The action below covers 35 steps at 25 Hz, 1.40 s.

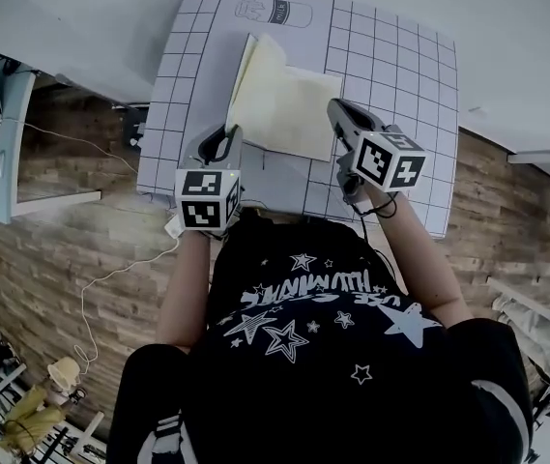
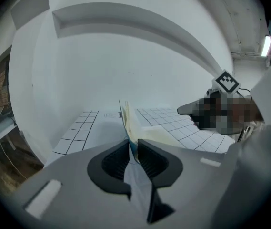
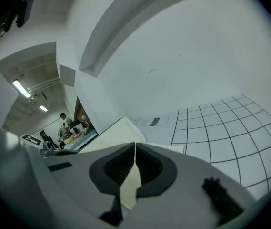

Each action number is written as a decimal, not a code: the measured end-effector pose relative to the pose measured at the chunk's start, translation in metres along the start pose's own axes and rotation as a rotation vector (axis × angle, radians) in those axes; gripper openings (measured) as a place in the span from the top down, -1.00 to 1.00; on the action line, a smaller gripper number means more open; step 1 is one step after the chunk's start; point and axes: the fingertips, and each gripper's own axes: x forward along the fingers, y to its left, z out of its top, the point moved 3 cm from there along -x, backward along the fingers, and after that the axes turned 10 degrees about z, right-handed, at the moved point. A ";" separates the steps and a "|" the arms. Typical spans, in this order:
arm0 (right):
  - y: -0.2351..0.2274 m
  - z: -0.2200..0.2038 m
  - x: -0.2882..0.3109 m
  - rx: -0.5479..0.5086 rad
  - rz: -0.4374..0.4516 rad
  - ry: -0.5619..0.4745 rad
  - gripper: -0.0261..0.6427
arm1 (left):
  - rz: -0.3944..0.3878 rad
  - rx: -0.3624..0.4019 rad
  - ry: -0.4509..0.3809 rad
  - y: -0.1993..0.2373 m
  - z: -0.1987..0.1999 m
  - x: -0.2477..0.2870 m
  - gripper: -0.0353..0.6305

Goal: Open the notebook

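Notebook: the notebook (image 1: 284,104) lies open on the grid mat (image 1: 395,66), cream pages up, in front of the person and between the two tools.
Left tool: the left tool (image 2: 134,149) has its jaws closed on a thin bundle at the notebook's near left corner, a blue-grey cover with cream leaves. The bundle stands on edge and runs straight ahead from the jaws.
Right tool: the right tool (image 3: 135,151) has its jaws pinched on a single cream page at the notebook's near right corner. The rest of that page stretches away to the left of the jaws.
Left side of the book: raised off the mat along its left edge.
Right side of the book: lies flatter on the mat.
Worktop: the white worktop (image 1: 511,46) carries the mat, which bears a small printed label (image 1: 275,12) just beyond the notebook's far edge.
Around: a wooden floor (image 1: 52,249) with a thin white cable (image 1: 110,276) lies to the left, and a pale table (image 1: 4,138) stands at the far left.
In the way: nothing lies on the open pages; only the upright leaves stand between the left tool and the right tool's marker cube (image 2: 226,81).
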 end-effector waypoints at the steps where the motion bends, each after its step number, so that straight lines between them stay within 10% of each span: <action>1: 0.002 0.000 0.004 0.002 -0.010 0.000 0.87 | 0.004 0.017 0.011 0.006 -0.005 0.003 0.69; 13: 0.031 -0.014 0.032 0.014 -0.131 0.029 0.87 | -0.026 0.072 0.174 0.054 -0.063 0.036 0.48; 17: 0.036 -0.024 0.033 0.032 -0.179 0.038 0.87 | 0.009 0.198 0.193 0.063 -0.074 0.044 0.32; 35: 0.075 -0.058 0.029 0.061 -0.214 0.028 0.87 | -0.054 0.348 0.055 0.066 -0.044 0.011 0.29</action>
